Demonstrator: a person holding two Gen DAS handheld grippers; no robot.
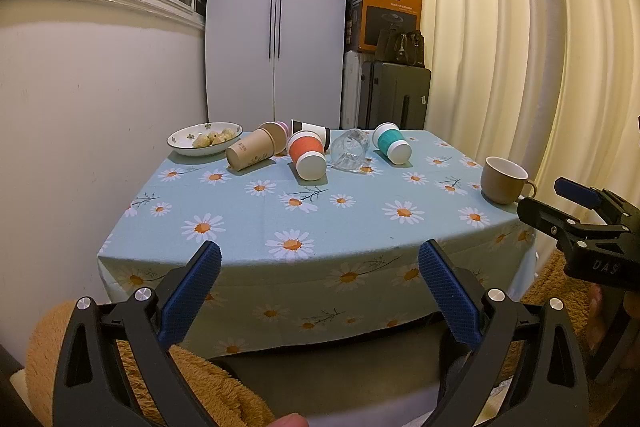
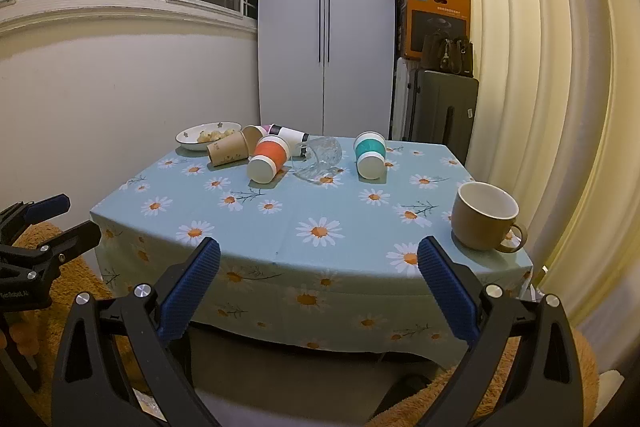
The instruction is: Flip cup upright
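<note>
Several cups lie on their sides at the far end of the table: a brown paper cup, an orange-sleeved cup, a black-and-white cup, a clear glass mug and a teal-sleeved cup. A tan mug stands upright near the right edge. My left gripper and right gripper are open and empty, held in front of the table's near edge. The right gripper also shows in the left wrist view.
The table has a blue daisy tablecloth. A bowl of food sits at the far left. A wall is left, curtains right, a wardrobe and suitcases behind. A fuzzy brown seat lies below.
</note>
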